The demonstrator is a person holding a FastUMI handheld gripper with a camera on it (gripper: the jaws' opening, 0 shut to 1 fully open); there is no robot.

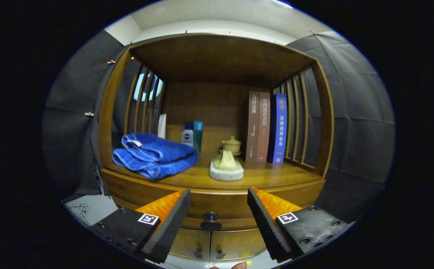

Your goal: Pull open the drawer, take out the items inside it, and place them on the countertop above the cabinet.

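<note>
In the gripper view, the drawer point(217, 201) is shut; its front runs as a curved wooden band just under the counter point(273, 177), so whatever lies inside is hidden. Its dark round knob point(211, 221) sits between the fingers, a little beyond them and untouched. Below the knob, two cabinet doors are cut off, with only their tops and small handles visible. The fingers point(219, 215) stand wide apart and hold nothing. On the counter, inside the open wooden cabinet, a folded blue towel point(153, 155) lies at about 10 o'clock from the knob. A pale lidded piece on a white round pad point(226, 170) stands at 12 o'clock, and behind it a small lidded cup point(232, 145). Two small bottles point(192, 135) stand at the back wall near the towel. Three upright books point(267, 127) lean together at about 1 o'clock, against the slatted side.
</note>
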